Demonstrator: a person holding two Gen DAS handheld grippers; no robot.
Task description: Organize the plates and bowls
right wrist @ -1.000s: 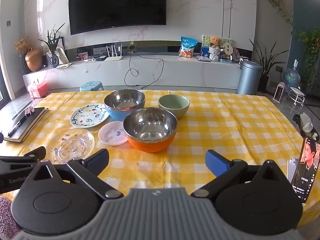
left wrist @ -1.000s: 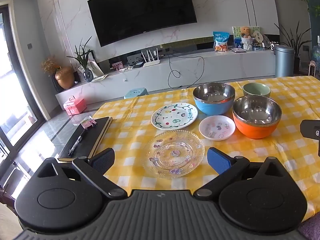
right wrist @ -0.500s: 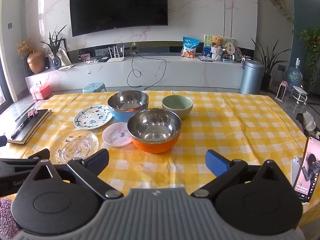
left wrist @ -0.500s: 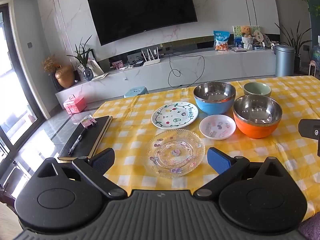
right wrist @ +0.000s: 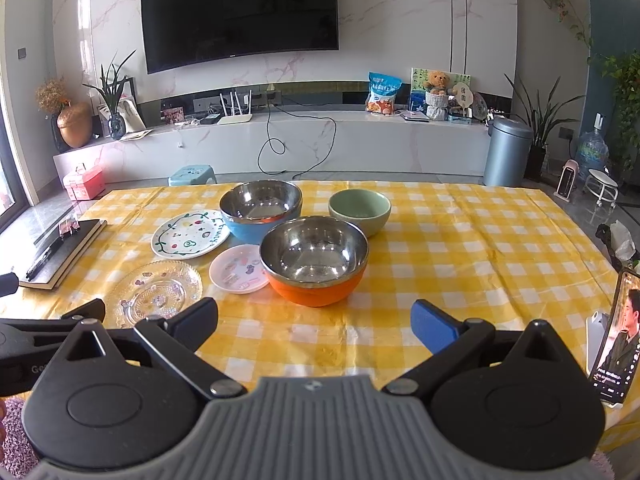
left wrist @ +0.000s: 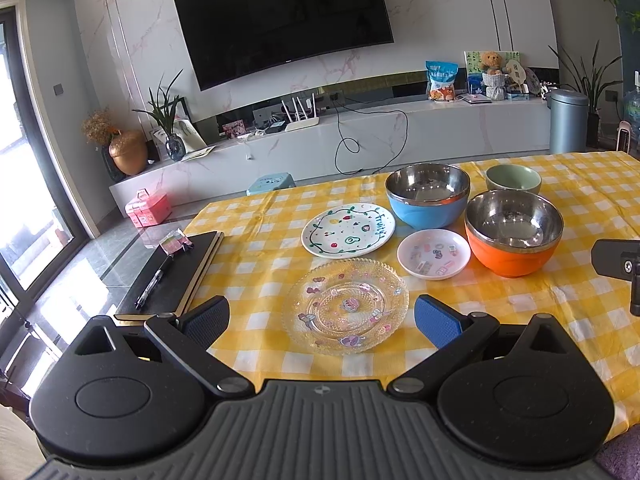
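Note:
On the yellow checked tablecloth stand a clear glass plate (left wrist: 347, 306), a white painted plate (left wrist: 348, 229), a small pink saucer (left wrist: 433, 253), a blue steel-lined bowl (left wrist: 427, 195), an orange steel-lined bowl (left wrist: 513, 233) and a green bowl (left wrist: 513, 179). My left gripper (left wrist: 322, 320) is open and empty, its fingers on either side of the near edge of the glass plate. My right gripper (right wrist: 316, 322) is open and empty, just short of the orange bowl (right wrist: 314, 260). The right wrist view also shows the glass plate (right wrist: 156, 292), saucer (right wrist: 239, 268), painted plate (right wrist: 190, 234), blue bowl (right wrist: 260, 208) and green bowl (right wrist: 359, 212).
A black notebook (left wrist: 176, 276) with a pen lies at the table's left edge. A phone (right wrist: 614, 332) on a stand is at the right edge. Beyond the table are a TV wall, a low cabinet and a bin (right wrist: 506, 152).
Both grippers have shifted only slightly; the right one has edged a little closer to the orange bowl. Nothing on the table has moved.

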